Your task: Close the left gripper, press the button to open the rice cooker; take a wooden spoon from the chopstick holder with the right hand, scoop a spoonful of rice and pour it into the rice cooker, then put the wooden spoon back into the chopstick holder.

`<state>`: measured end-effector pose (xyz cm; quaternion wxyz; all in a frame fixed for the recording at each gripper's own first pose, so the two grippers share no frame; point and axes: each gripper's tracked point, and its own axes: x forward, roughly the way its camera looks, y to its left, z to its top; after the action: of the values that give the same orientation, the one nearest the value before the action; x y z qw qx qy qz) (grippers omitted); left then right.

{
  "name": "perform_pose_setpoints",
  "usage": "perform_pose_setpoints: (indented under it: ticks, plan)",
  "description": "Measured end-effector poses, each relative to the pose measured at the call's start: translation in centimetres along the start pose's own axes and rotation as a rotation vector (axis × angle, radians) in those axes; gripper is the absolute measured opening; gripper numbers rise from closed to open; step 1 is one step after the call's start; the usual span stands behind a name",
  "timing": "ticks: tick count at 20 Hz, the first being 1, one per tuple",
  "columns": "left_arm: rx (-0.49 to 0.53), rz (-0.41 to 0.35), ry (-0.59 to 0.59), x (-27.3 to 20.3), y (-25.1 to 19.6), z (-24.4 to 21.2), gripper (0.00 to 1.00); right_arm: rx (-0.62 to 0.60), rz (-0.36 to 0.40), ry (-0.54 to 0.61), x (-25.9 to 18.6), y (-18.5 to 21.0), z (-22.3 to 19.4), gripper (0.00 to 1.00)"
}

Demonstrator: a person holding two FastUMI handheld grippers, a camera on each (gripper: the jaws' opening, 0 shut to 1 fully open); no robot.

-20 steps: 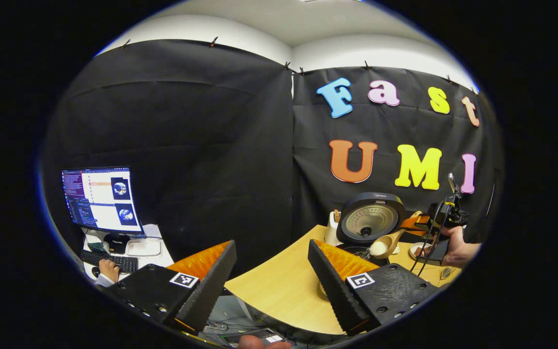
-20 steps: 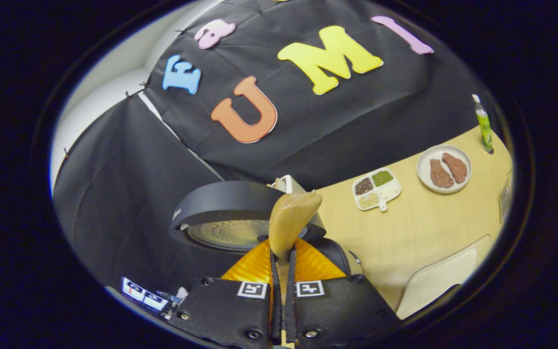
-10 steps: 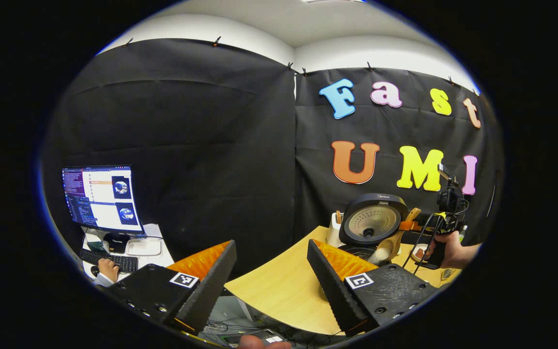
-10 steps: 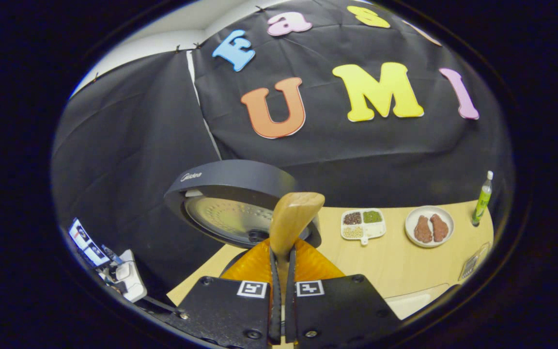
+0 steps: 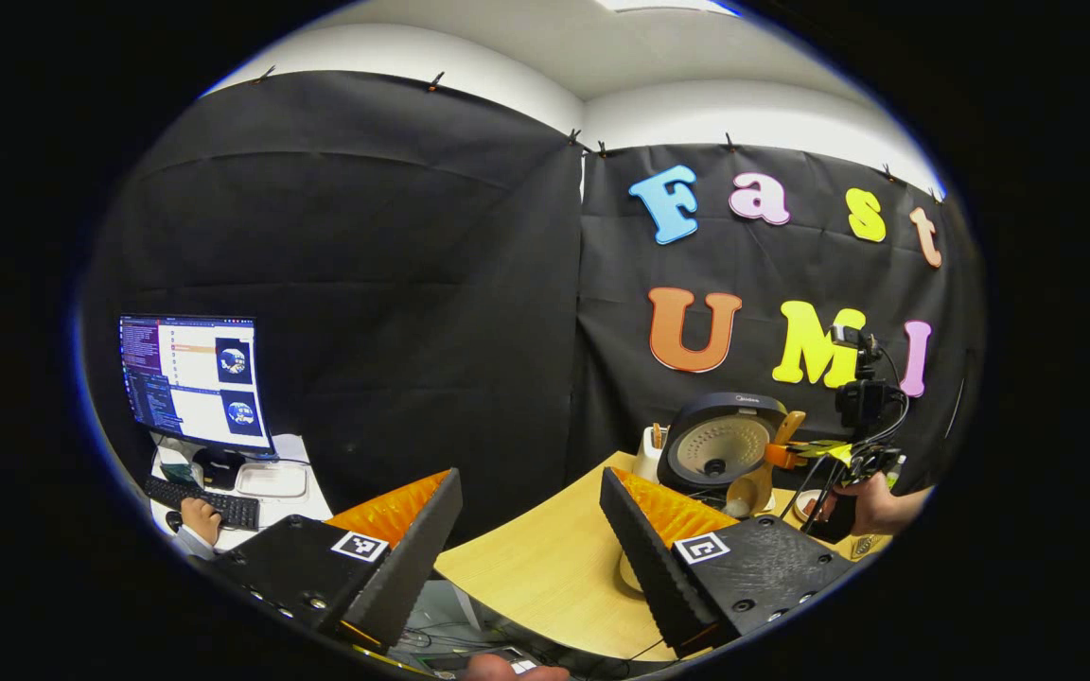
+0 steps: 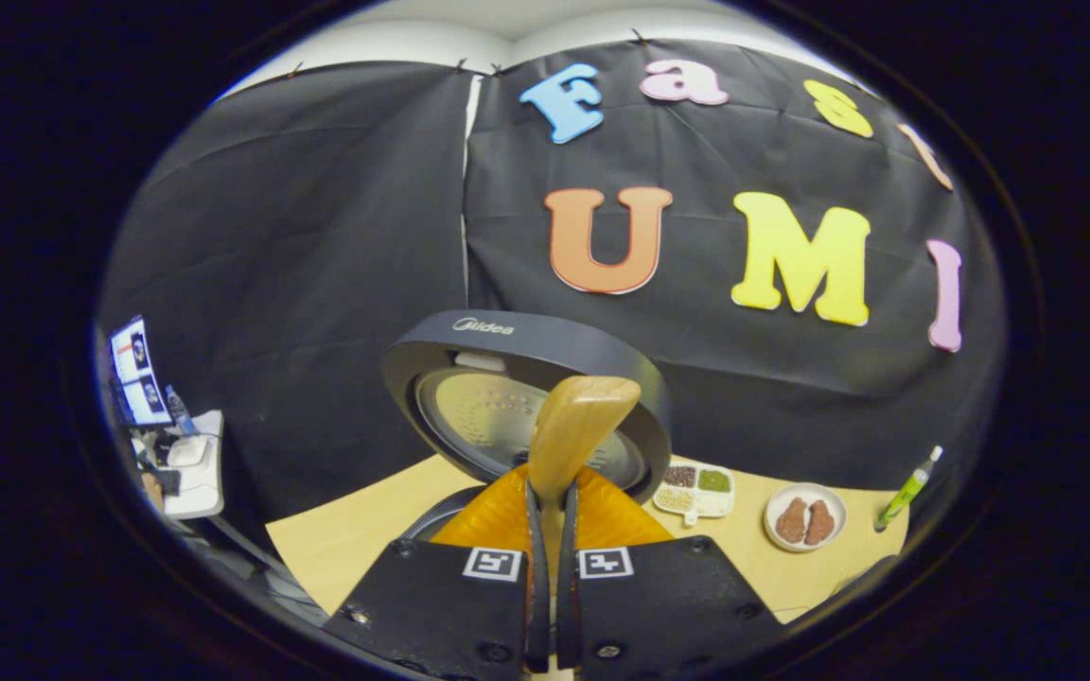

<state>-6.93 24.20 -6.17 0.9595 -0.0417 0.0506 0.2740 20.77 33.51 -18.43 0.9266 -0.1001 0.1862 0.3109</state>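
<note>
Right hand-held gripper was clamped on the wooden spoon, both fingers pressed to its handle, the bowl up in front of the rice cooker's raised lid. From my left hand-held gripper, whose jaws stood wide apart and held nothing, I saw the spoon beside the cooker on the counter, chopstick holder just left.
</note>
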Motion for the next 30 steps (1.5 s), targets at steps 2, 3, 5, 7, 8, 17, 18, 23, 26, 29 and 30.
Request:
perform_pose_setpoints:
  ticks: [2,3,5,7,8,17,18,23,26,29,30]
  plan:
    - [-0.009,-0.014,0.003,0.1,-0.2,-0.2,0.95,-0.075,0.007,-0.014,-0.1,1.2,0.2,0.08]
    - [-0.012,-0.018,0.005,0.1,-0.2,-0.2,0.95,-0.103,0.013,-0.019,0.0,1.8,0.3,0.09]
    - [-0.013,-0.026,0.007,0.2,-0.2,-0.5,0.95,-0.156,0.013,-0.03,-0.3,2.5,0.5,0.09]
    - [-0.016,-0.028,0.009,0.2,-0.1,-0.6,0.95,-0.21,0.003,-0.04,-0.1,2.8,0.8,0.09]
    - [-0.02,-0.03,0.009,0.3,0.0,-0.6,0.95,-0.219,0.009,-0.038,0.1,3.0,0.7,0.09]
    - [-0.011,-0.045,0.02,0.7,-0.4,-0.6,0.95,-0.125,0.018,-0.04,-0.8,2.6,1.2,0.08]
    - [-0.009,-0.053,0.019,0.8,-0.7,-0.5,0.95,-0.089,0.021,-0.032,-1.1,2.3,1.2,0.08]
    - [0.036,-0.122,0.018,1.4,-4.0,-0.5,0.95,0.155,0.034,-0.001,-3.7,-0.1,1.9,0.08]
    - [0.061,-0.192,0.014,1.7,-6.7,-0.5,0.94,0.306,0.042,0.01,-6.2,-2.2,2.6,0.08]
    - [0.075,-0.26,0.013,1.9,-9.6,-0.6,0.94,0.401,0.005,-0.007,-9.1,-6.0,3.1,0.08]
    - [0.078,-0.281,0.011,2.0,-10.5,-0.5,0.94,0.427,-0.01,-0.012,-10.3,-7.3,3.2,0.08]
